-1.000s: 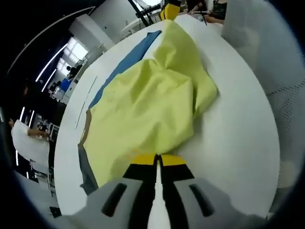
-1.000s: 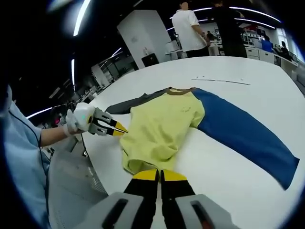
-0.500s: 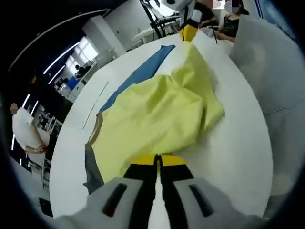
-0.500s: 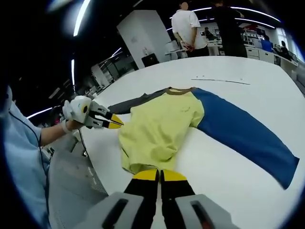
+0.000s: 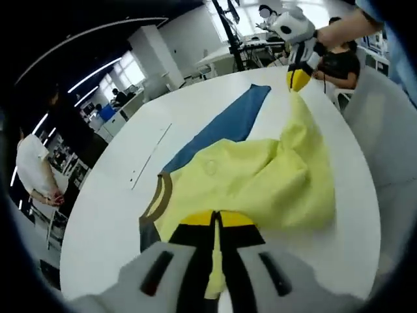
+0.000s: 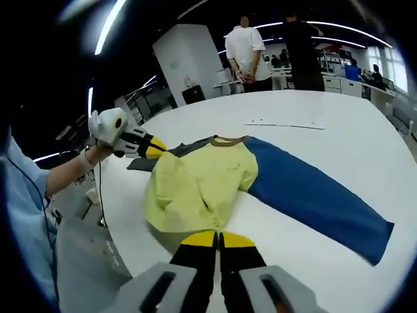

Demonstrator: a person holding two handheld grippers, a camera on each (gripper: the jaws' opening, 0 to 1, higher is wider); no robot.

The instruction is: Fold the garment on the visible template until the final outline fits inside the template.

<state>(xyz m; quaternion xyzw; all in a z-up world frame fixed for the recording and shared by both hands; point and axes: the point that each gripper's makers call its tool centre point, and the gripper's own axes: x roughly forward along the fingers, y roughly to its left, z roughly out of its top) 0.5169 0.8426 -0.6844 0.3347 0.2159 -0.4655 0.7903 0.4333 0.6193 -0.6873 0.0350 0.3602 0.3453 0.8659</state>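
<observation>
Large open-plan lab or office hall. Long ceiling light strips (image 6: 107,29) run across the upper left of the right gripper view. A white structural column (image 6: 189,62) stands behind a wide white round-edged bench (image 6: 339,140). Rows of desks with equipment (image 6: 339,68) sit at the upper right, two standing people (image 6: 251,52) near them. In the left gripper view, bright windows (image 5: 127,68) and more workstations fill the upper left.

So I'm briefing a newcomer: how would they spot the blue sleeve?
Start at the white table and find the yellow shirt on it. The blue sleeve stretches flat from its shoulder, the only bright blue part; the opposite sleeve is grey.
</observation>
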